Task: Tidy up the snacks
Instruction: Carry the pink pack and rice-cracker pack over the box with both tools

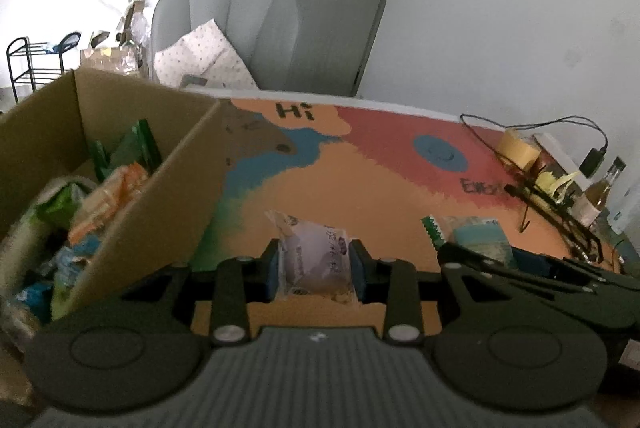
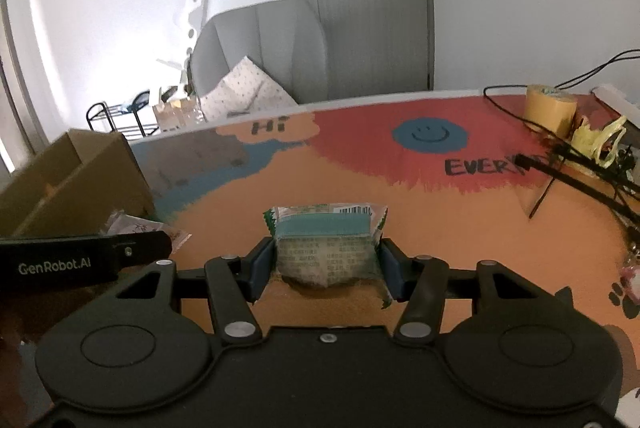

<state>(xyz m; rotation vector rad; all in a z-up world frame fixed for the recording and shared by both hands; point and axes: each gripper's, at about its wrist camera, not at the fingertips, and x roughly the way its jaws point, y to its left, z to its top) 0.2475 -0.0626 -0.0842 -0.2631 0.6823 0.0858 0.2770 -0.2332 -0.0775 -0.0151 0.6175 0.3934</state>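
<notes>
The table (image 2: 460, 228), covered in a painted orange, red and blue cloth, carries everything. At its left end stands an open cardboard box (image 1: 132, 164), already crowded with snack packs (image 1: 100, 196) in green, orange and blue.

The left gripper (image 1: 314, 264) is closed on a pale packet (image 1: 312, 260) with purple print, pinched between both blue pads just right of the box wall. The right gripper (image 2: 326, 264) is closed on a green-and-white packet (image 2: 328, 244) near the middle of the table, well right of the box. Whether either packet is lifted clear of the cloth cannot be told.

Both wrappers are soft and slick, so a squeeze on loose film instead of the contents could let one slide out on the way over. The two tools sit close together, and moving both leftward at once risks a clash. The near wall of the box could catch the pale packet if it crosses low, and the crowded contents may make a dropped packet perch on top or tip out.
</notes>
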